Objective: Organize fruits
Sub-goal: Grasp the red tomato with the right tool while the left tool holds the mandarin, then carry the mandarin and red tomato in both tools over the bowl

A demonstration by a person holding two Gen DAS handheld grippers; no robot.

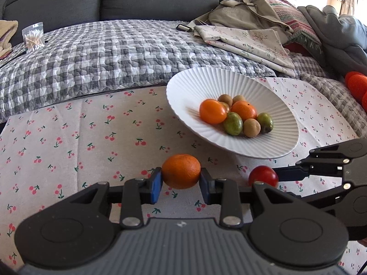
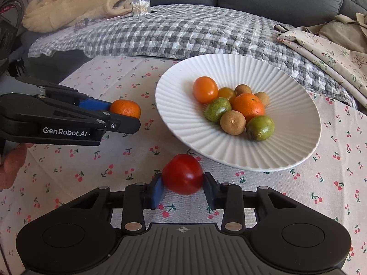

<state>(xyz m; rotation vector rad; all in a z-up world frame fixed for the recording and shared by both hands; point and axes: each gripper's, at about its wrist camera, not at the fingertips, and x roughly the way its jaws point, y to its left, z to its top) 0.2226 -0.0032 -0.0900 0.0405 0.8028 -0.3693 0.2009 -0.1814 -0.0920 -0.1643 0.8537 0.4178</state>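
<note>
My left gripper (image 1: 181,178) is shut on an orange mandarin (image 1: 181,170), held just above the cherry-print cloth, left of the white ribbed plate (image 1: 195,84). My right gripper (image 2: 183,184) is shut on a red tomato (image 2: 182,177) near the plate's front rim (image 2: 240,163). The plate holds several fruits: an orange tomato (image 2: 204,89), a mandarin (image 2: 248,105), green fruits (image 2: 217,109) and brown longans (image 2: 232,122). The right gripper and tomato (image 1: 263,176) show in the left wrist view; the left gripper with mandarin (image 2: 125,108) shows in the right wrist view.
The cherry-print cloth (image 1: 80,137) covers the table. Behind it lie a grey checked quilt (image 1: 103,57) on a dark sofa, a jar of cotton swabs (image 1: 33,37), folded floral fabric (image 1: 247,43) and a beige blanket (image 2: 80,2). Red objects (image 1: 356,84) sit at the far right.
</note>
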